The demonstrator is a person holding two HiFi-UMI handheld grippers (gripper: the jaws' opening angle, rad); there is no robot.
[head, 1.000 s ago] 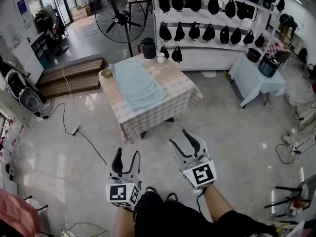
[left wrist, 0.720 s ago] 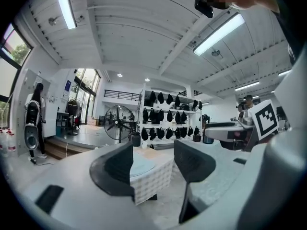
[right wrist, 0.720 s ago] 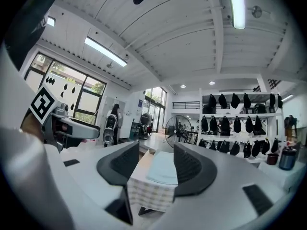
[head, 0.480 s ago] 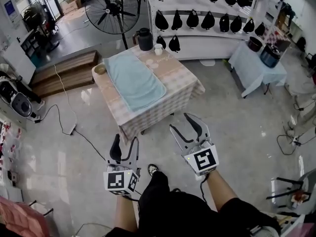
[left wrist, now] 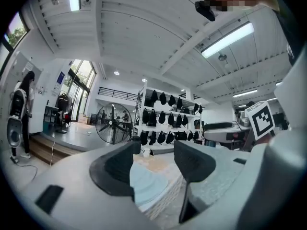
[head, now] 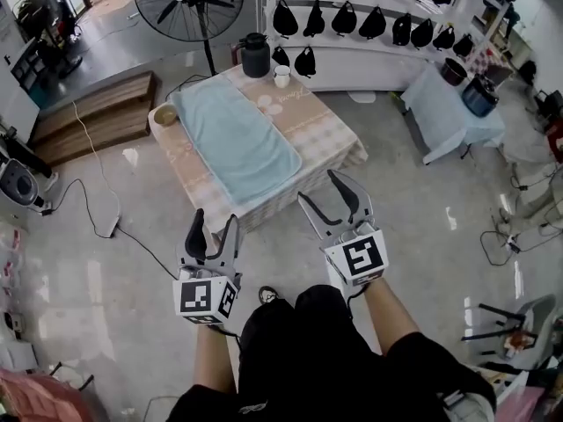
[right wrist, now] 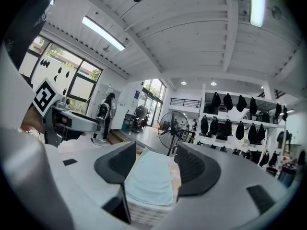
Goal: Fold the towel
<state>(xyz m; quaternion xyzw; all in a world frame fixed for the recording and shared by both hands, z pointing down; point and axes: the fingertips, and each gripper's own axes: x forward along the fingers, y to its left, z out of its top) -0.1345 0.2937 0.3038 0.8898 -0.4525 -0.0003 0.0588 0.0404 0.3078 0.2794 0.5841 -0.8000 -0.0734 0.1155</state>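
Towel [head: 236, 141] looms nearer at 12 o'clock, left gripper [head: 215, 221] gaping, right gripper [head: 318, 188] just widened, both empty: pinching the tablecloth [head: 327, 135] along with it risks dragging everything.

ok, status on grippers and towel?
Left gripper open, empty. Right gripper jaws just been opening, nothing between. Towel flat on table, not yet reached. Jug, cup off towel.

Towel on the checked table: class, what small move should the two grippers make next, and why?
Probably bring both forward to the near edge of the towel. It lies spread flat, not yet folded, on the table. The left gripper and the right gripper hang short of the table, both open and empty; the right gripper's jaws have just been opening.
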